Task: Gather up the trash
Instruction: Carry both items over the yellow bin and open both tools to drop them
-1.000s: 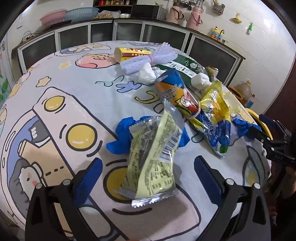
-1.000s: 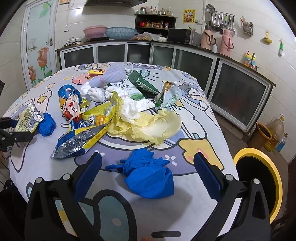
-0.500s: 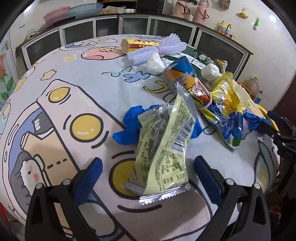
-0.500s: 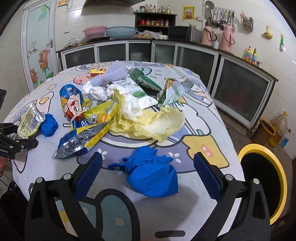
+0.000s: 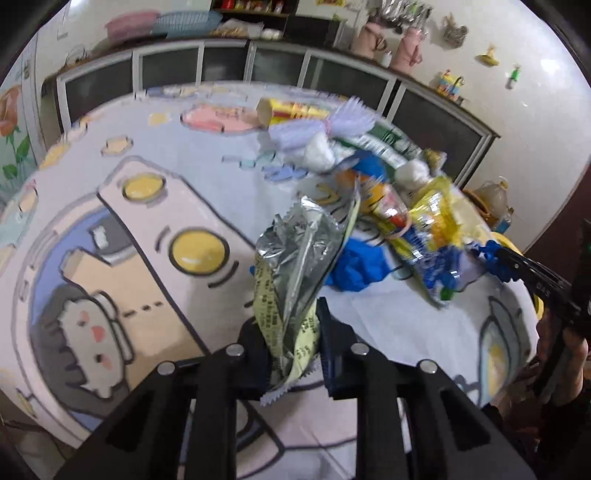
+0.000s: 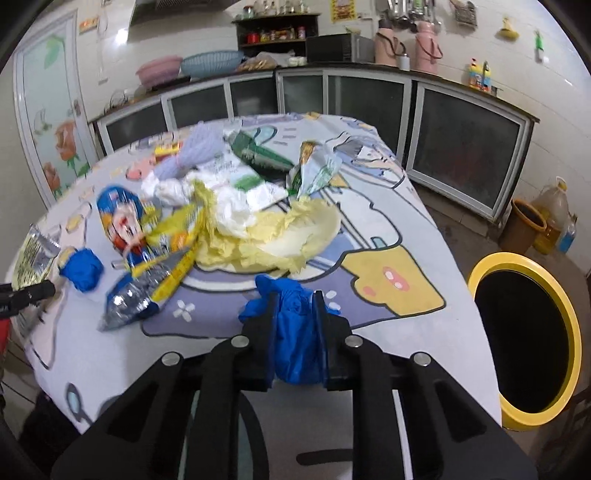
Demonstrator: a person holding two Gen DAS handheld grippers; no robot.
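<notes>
The blue glove [image 6: 295, 339] is pinched tight in your right gripper [image 6: 295, 332], just above the table [image 6: 399, 332]. The bin [image 6: 524, 339] sits at 3 o'clock from it, nearest that hand. Your left gripper [image 5: 293, 354] squeezes the wrapper [image 5: 295, 266], standing up toward 12 o'clock.

You are in a home kitchen. A long counter [image 6: 369, 79] with glass-fronted cabinets [image 6: 469, 147] runs along white tiled walls. On it you see two pink thermos jugs [image 6: 428, 46], a microwave [image 6: 332, 48] and plastic basins [image 6: 212, 62]. A shelf of jars and bottles [image 6: 275, 33] hangs above, with utensils on a rack [image 6: 402, 9]. Your round desk [image 6: 388, 236] wears a cartoon-print cloth, and a large oil bottle [image 6: 554, 214] stands on the floor beside a yellow-rimmed bin [image 6: 569, 317].
</notes>
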